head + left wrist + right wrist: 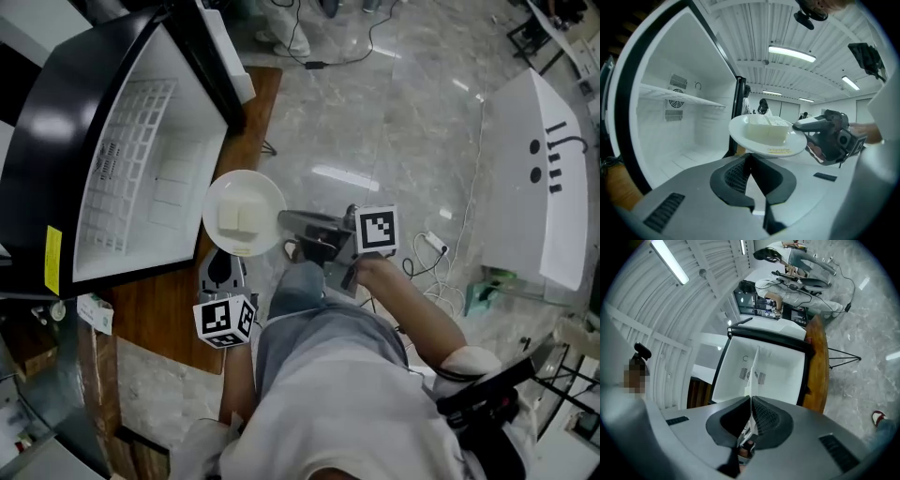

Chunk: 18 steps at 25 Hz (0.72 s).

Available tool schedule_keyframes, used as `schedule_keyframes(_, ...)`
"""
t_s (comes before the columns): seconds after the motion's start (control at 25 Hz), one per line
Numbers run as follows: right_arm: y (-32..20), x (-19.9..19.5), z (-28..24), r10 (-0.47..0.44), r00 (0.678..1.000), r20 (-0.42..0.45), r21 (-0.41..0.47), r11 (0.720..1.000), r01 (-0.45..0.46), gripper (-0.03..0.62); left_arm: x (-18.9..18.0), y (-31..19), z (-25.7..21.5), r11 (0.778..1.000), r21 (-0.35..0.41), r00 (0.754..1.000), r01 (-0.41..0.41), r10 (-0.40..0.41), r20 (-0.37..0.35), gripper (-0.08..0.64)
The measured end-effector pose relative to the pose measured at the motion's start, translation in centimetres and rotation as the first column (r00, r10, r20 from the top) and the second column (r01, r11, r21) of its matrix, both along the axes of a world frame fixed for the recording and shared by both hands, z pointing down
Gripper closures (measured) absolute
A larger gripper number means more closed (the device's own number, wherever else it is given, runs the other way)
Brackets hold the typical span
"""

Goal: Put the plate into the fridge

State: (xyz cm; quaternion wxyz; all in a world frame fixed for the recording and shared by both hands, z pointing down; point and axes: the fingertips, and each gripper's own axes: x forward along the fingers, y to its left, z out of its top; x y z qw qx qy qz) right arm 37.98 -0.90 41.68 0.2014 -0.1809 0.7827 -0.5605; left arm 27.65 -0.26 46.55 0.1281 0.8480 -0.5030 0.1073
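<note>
Head view: right tool (285,225) grips plate (265,190) level.

Head view is looking steeply down from above the person, fridge (131,169) at ten o'clock. Left gripper view is facing level, close, fridge (670,122) at nine. Right gripper view, rolled sideways, is facing the fridge (780,371) at twelve, farther off. All are sharing the fridge and the plate (262,192).

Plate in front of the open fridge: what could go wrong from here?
1. The right hand-held gripper pinches the plate by one rim only. A tilt could slide the white blocks off, as they look loose.
2. The fridge has a shelf across it. The plate may knock that shelf or the black front edge going in.
</note>
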Motion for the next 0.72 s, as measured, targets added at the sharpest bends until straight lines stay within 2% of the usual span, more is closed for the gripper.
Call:
schedule_keyframes(0.12, -4.1, -0.9, -1.0, -0.038, 0.999, -0.015, 0.023, 0.999, 0.038, 0.569, 0.2, -3.4, -0.7, 1.000, 0.022, 1.000, 0.020, -0.020, 0.005, 0.541)
schedule_keyframes(0.24, -6.4, -1.3, -2.6, -0.091, 0.996, -0.023, 0.024, 0.995, 0.092, 0.569, 0.6, -5.4, -2.4, 0.999, 0.009, 0.998, 0.043, -0.043, -0.054, 0.541)
schedule_keyframes(0.4, -9.8, -2.2, -4.3, -0.167, 0.986, -0.013, 0.034, 0.985, 0.167, 0.569, 0.4, -8.9, -4.6, 0.996, 0.051, 0.995, 0.078, -0.075, -0.065, 0.541)
schedule_keyframes(0.52, -16.9, -5.6, -5.7, -0.208, 0.978, 0.009, 0.034, 0.978, 0.208, 0.569, -2.7, -15.3, -6.2, 0.991, 0.063, 0.990, 0.115, -0.110, -0.084, 0.541)
schedule_keyframes(0.72, -29.6, -15.3, -7.6, -0.285, 0.958, 0.032, 0.021, 0.958, 0.285, 0.569, -12.0, -26.8, -8.8, 0.975, 0.055, 0.973, 0.213, -0.206, -0.107, 0.541)
